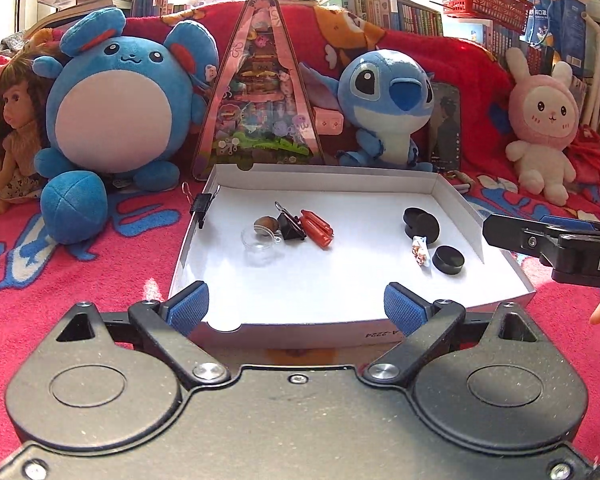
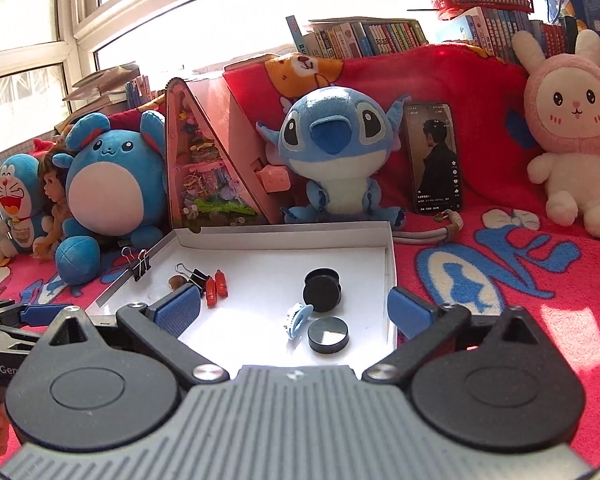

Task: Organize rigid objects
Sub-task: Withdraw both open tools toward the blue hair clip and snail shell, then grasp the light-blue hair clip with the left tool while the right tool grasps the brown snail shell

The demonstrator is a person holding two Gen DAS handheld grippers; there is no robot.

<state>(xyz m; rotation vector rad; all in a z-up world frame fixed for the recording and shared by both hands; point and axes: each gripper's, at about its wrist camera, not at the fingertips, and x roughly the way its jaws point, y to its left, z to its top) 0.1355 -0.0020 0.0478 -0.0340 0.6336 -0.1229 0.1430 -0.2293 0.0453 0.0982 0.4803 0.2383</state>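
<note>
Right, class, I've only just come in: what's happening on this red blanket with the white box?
A person holding a two-finger gripper in each hand is sorting small things into a shallow white cardboard box. Both the left gripper and the right gripper are open and empty, hovering at the box's near edge. Inside lie round black discs, an orange-red plastic piece, a black binder clip, a clear plastic capsule and a small pale-blue hair clip. Another black binder clip is clamped on the box's left wall.
</note>
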